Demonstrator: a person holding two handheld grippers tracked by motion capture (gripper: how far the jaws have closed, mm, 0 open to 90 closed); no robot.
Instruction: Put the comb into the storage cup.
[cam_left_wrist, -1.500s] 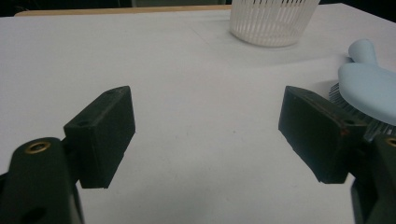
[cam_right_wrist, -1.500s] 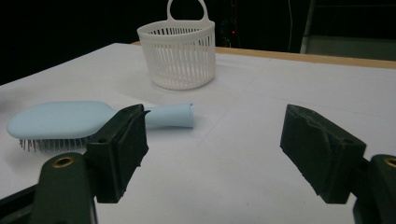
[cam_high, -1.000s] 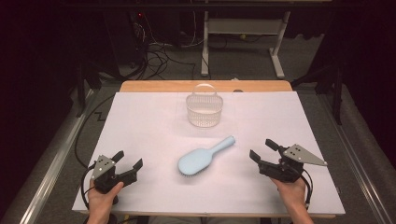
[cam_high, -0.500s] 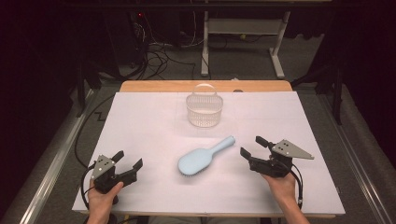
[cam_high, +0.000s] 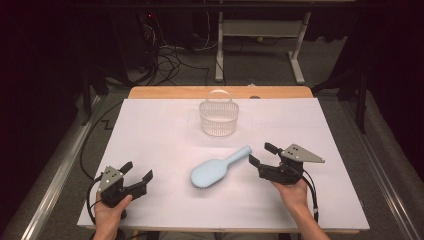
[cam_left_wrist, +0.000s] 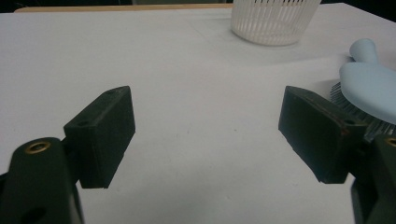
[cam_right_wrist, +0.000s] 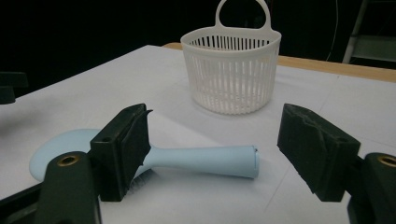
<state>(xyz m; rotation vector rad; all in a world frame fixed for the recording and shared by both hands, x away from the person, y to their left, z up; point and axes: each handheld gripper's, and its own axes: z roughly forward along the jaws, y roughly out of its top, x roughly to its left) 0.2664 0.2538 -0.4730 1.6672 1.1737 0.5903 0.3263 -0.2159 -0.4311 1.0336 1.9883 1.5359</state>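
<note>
High view: my left claw (cam_high: 136, 176) rests at the lower left of the frame, spread and holding nothing. My right claw (cam_high: 261, 156) sits right of centre, also spread, just beside the handle tip of the pale blue hairbrush (cam_high: 217, 167), which lies bristles down on the white counter (cam_high: 165, 130). The white slatted basket (cam_high: 219, 117) stands above it, upper centre.

Left gripper view: the brush head (cam_left_wrist: 369, 86) lies at the right edge, the basket (cam_left_wrist: 273, 21) at the top.

Right gripper view: the brush handle (cam_right_wrist: 205, 161) lies between my spread jaws, untouched, with the basket (cam_right_wrist: 232, 70) behind.
</note>
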